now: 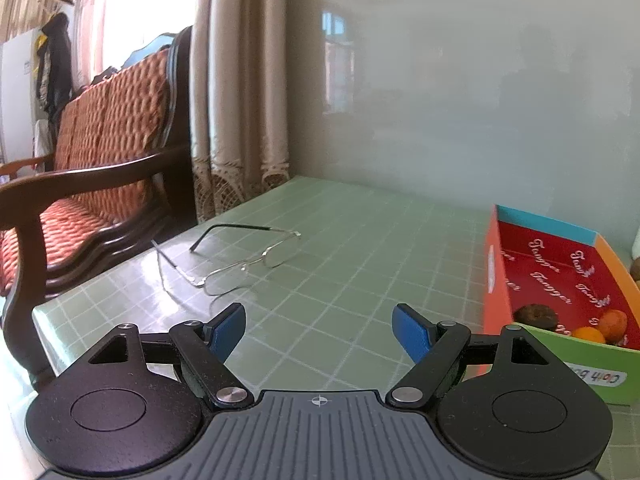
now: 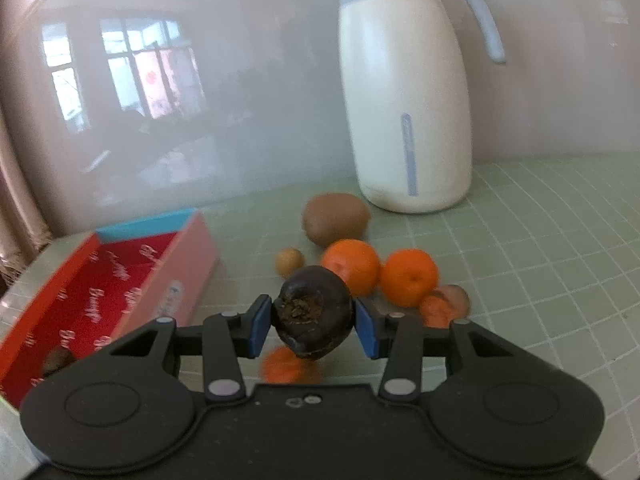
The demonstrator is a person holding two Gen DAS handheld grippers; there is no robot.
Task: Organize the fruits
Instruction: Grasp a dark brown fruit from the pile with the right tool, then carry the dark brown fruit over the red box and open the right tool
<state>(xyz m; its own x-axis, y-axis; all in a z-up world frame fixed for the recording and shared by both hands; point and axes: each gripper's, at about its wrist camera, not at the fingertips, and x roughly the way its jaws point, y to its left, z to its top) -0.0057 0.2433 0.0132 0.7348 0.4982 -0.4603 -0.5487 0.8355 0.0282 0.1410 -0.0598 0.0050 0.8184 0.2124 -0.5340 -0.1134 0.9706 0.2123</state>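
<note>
R gripper (image 2: 314, 323) is clamped on a dark round fruit (image 2: 313, 316), blue pads pressing both sides, lifted off the table (image 2: 540, 240). Step looks like pick done, transfer pending: next move prob needs a swing toward the red box (image 2: 116, 280), ahead-left of R gripper, then release over it. Loose fruit ahead of it: kiwi (image 2: 335, 219), two oranges (image 2: 352, 266), small tan one (image 2: 289, 261). L gripper (image 1: 320, 334) stands wide, nothing between pads; glasses (image 1: 240, 264) ahead-left of it, box to its right. Hard to read: blurred orange blob under the held fruit, item behind the right orange, box contents partly cut off.
</note>
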